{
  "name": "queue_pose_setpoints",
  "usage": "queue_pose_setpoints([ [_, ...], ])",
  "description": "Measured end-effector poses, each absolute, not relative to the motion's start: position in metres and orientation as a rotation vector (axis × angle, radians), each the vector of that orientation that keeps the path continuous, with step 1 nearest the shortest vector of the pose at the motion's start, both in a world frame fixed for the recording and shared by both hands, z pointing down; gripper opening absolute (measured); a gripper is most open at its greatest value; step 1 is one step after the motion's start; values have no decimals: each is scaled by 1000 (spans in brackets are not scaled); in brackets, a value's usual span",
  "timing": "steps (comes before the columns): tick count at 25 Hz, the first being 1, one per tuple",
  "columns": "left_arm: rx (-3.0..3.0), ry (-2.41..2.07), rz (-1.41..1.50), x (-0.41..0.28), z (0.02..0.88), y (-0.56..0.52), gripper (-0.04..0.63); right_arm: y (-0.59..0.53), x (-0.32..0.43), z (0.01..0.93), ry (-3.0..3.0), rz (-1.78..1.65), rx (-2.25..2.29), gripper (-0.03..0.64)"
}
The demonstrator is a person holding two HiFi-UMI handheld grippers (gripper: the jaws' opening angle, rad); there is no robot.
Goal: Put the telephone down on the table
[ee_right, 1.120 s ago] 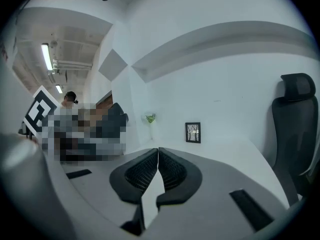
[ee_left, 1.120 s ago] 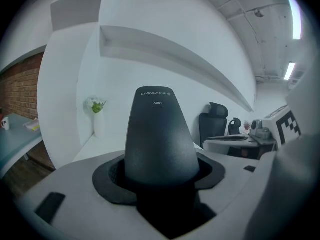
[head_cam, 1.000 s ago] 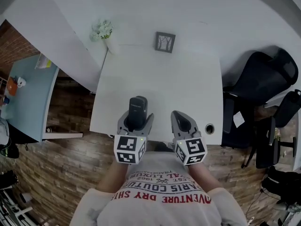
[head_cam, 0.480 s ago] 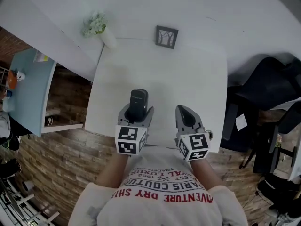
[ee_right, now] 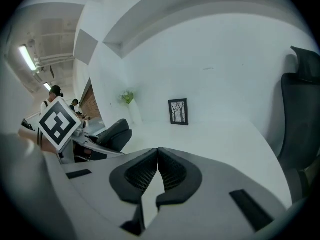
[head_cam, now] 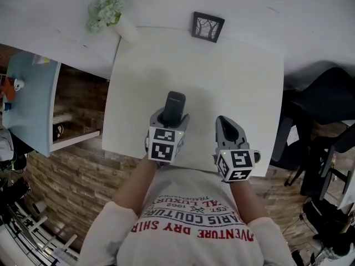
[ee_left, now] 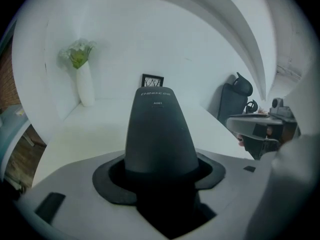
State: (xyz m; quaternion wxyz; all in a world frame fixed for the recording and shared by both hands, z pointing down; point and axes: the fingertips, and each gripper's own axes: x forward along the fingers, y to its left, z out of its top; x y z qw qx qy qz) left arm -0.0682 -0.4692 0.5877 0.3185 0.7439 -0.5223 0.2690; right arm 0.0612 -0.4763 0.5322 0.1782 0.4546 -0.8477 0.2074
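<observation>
A dark handset telephone (head_cam: 173, 108) stands up between the jaws of my left gripper (head_cam: 169, 119), which is shut on it over the near part of the white table (head_cam: 222, 76). In the left gripper view the telephone (ee_left: 159, 134) fills the middle, its narrow end pointing away, and its lower part is hidden between the jaws. My right gripper (head_cam: 228, 131) is beside it on the right, shut with nothing in it; the pads (ee_right: 150, 174) meet. The left gripper's marker cube (ee_right: 59, 123) shows in the right gripper view.
A white vase with pale flowers (head_cam: 113, 16) stands at the table's far left corner and a small framed picture (head_cam: 208, 26) leans at the far edge. Dark office chairs (head_cam: 327, 110) are on the right. A light blue desk (head_cam: 28, 104) is to the left.
Both grippers have moved forward over the table's near edge, the left one carrying the telephone. The view has shifted, so the table sits closer and more central.
</observation>
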Motion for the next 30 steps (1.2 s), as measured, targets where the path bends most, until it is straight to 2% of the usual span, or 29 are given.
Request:
queue_pose_setpoints([
  [14,1768,-1270,944,-83,672,-489,299,-498,44,569,-2336,649,1272,25],
  [30,1737,-1306,985,-80,683,-488,299,-488,50,580,-2301,698,1279,25],
])
